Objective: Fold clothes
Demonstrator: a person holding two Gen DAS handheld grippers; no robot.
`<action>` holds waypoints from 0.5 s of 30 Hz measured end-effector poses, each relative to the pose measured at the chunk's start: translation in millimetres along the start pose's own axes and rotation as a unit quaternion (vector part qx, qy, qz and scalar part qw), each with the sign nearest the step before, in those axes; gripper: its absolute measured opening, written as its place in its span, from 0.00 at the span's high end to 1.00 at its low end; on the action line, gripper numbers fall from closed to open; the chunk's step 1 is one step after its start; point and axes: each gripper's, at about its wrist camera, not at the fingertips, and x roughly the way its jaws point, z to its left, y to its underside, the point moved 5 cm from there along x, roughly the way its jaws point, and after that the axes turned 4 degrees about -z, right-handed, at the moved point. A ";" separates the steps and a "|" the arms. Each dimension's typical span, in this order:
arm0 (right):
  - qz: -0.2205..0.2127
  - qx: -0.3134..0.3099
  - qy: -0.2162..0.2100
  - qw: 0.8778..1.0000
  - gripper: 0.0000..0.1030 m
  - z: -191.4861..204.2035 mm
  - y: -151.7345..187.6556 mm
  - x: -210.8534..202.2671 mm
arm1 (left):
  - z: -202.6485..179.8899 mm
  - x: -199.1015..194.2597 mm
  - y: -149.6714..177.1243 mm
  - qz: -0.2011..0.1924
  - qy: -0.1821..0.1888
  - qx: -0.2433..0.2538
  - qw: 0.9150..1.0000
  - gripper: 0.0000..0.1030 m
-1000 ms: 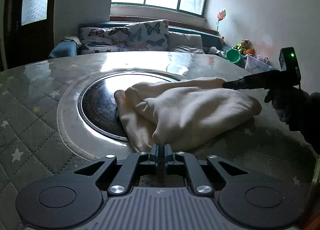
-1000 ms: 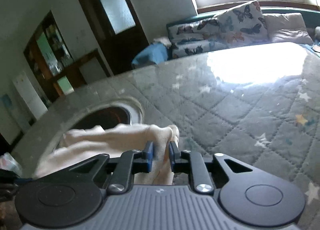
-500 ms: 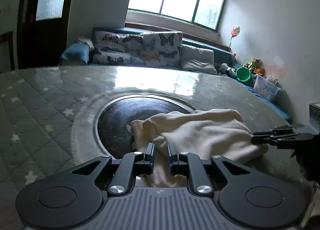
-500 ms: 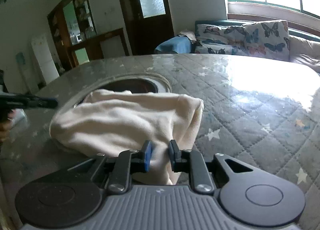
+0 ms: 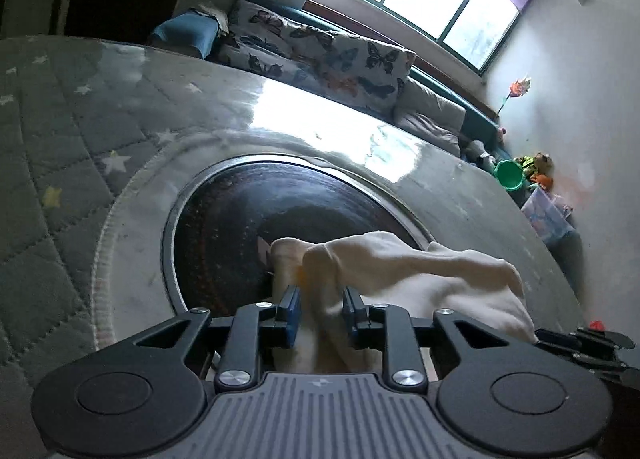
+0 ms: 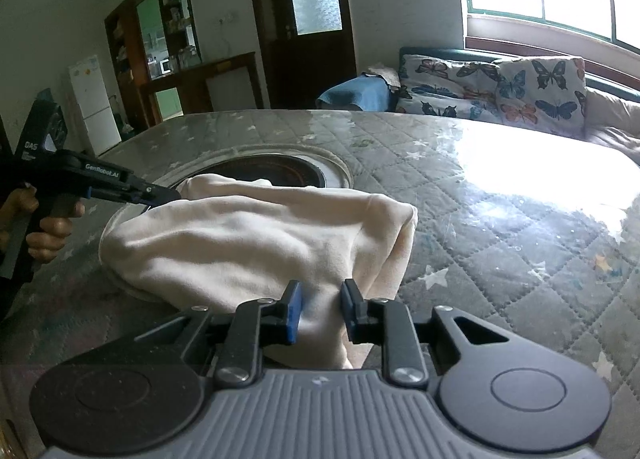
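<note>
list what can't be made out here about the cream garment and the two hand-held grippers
- Garment type: the cream garment is bundled; no sleeves or legs can be told apart in either view.
- Its near edge: hidden under each hand-held gripper's body, in the left and right wrist views.
- Contact: jaws are opening with cloth between them; whether the pads press is unclear.
- Dark round inset: what it is can't be told; the garment covers part.

Left gripper (image 5: 320, 309) and right gripper (image 6: 321, 309): both point downward, jaws opening, cream cloth between the 2 fingers of each. Bare hand (image 6: 48, 225) grips left handle.
</note>
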 end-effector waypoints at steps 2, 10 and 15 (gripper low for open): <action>0.000 -0.002 -0.001 1.000 0.75 0.7 0.6 -0.3 | -2.6 1.7 0.3 -0.004 -0.002 0.014 1.000 0.78; -0.002 -0.013 0.000 1.000 0.71 2.9 2.3 0.1 | -10.0 12.8 -4.5 -0.011 -0.012 0.045 0.999 0.87; -0.001 -0.013 0.000 1.000 0.71 2.2 3.2 -0.6 | -18.0 8.0 -8.3 -0.036 -0.053 0.078 0.995 0.95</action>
